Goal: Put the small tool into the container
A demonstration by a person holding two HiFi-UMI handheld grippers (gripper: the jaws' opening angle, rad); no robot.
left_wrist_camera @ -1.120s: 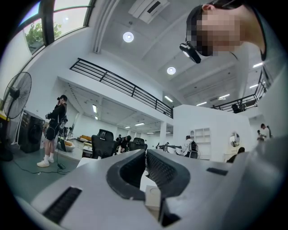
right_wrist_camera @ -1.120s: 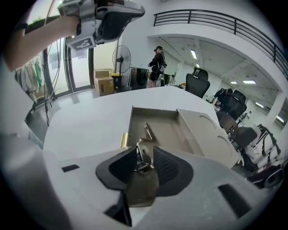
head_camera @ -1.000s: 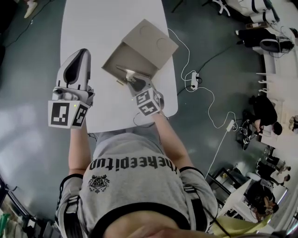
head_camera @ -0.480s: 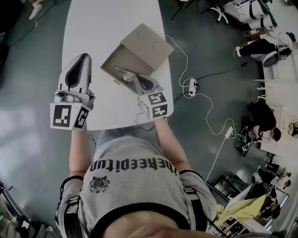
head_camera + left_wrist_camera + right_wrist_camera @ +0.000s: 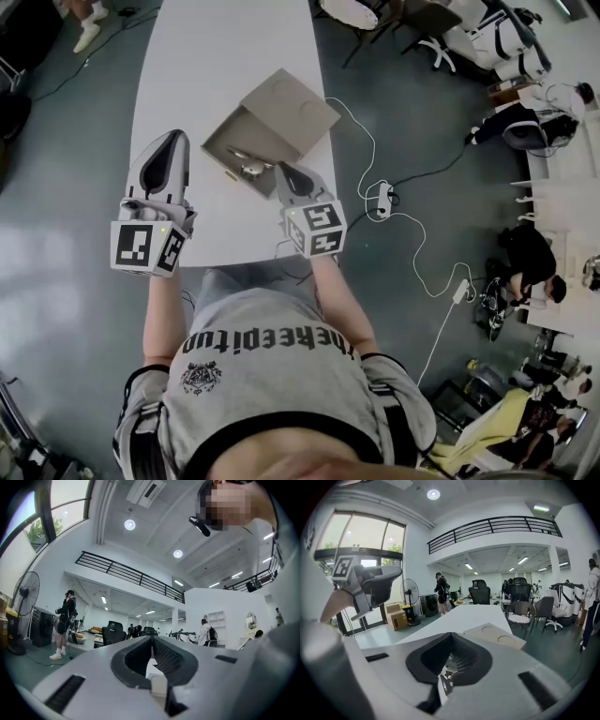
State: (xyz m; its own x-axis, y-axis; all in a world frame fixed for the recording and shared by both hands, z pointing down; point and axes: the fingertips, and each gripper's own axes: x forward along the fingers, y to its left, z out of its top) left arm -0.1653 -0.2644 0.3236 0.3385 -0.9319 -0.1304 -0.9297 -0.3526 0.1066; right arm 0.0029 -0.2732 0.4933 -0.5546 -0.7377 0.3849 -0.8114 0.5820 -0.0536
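Lying in one box (image 5: 246, 129) (open), seemingly: one small tool (image 5: 246, 169).

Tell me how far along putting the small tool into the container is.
Done, apparently: the small tool lies in the open box. In hand: right gripper shut beside it, contact unclear; left gripper shut, idle. Left: withdraw, perhaps.

Small tool (image 5: 246, 170) — shiny metal; container (image 5: 286, 105) — matt cardboard.

a long white table (image 5: 208, 66) carries an open cardboard container (image 5: 292, 105), lid folded back, near its right edge.
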